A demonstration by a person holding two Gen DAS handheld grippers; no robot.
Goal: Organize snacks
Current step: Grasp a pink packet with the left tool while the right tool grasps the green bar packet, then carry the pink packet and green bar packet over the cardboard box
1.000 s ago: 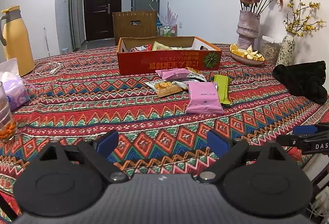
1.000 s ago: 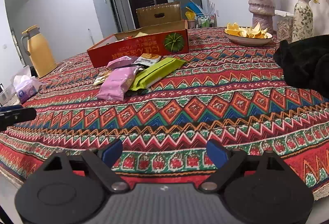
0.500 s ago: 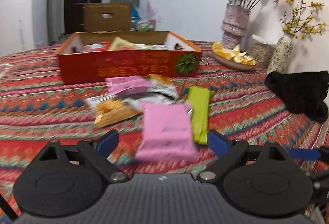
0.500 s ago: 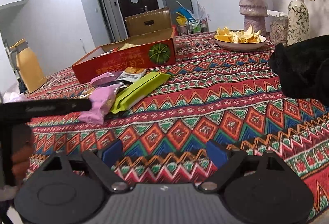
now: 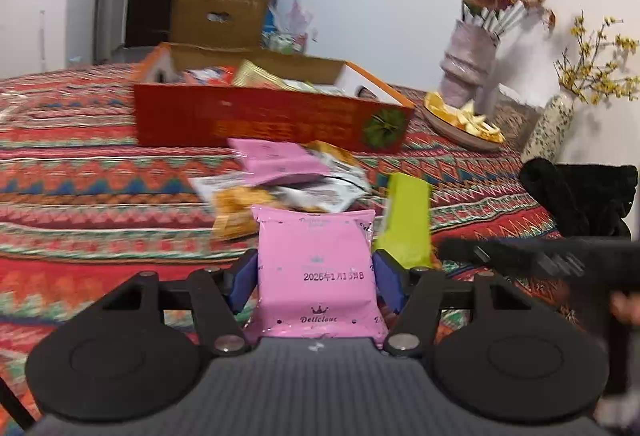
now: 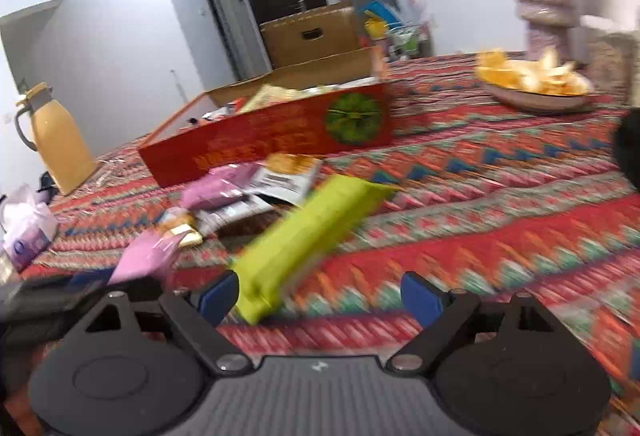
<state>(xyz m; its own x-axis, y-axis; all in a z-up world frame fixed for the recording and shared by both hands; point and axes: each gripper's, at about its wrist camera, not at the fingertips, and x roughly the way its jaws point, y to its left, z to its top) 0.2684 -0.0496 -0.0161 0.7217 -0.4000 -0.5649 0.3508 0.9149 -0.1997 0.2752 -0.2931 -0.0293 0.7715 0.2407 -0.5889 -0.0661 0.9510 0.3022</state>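
Note:
In the left wrist view my left gripper has its blue pads against both sides of a pink snack packet that lies on the cloth. Behind it lie another pink packet, an orange packet, a white-and-black packet and a lime-green packet. The red cardboard box with snacks inside stands further back. In the right wrist view my right gripper is open, with the end of the lime-green packet by its left pad. The red box is beyond.
A plate of orange peel, a flower vase and a speckled vase stand at the far right. A black cloth lies on the right. A yellow jug and a tissue pack are at the left.
Both grippers have moved forward to the snack pile. The left gripper's fingers have narrowed onto the pink packet. The right gripper has come up to the green packet.

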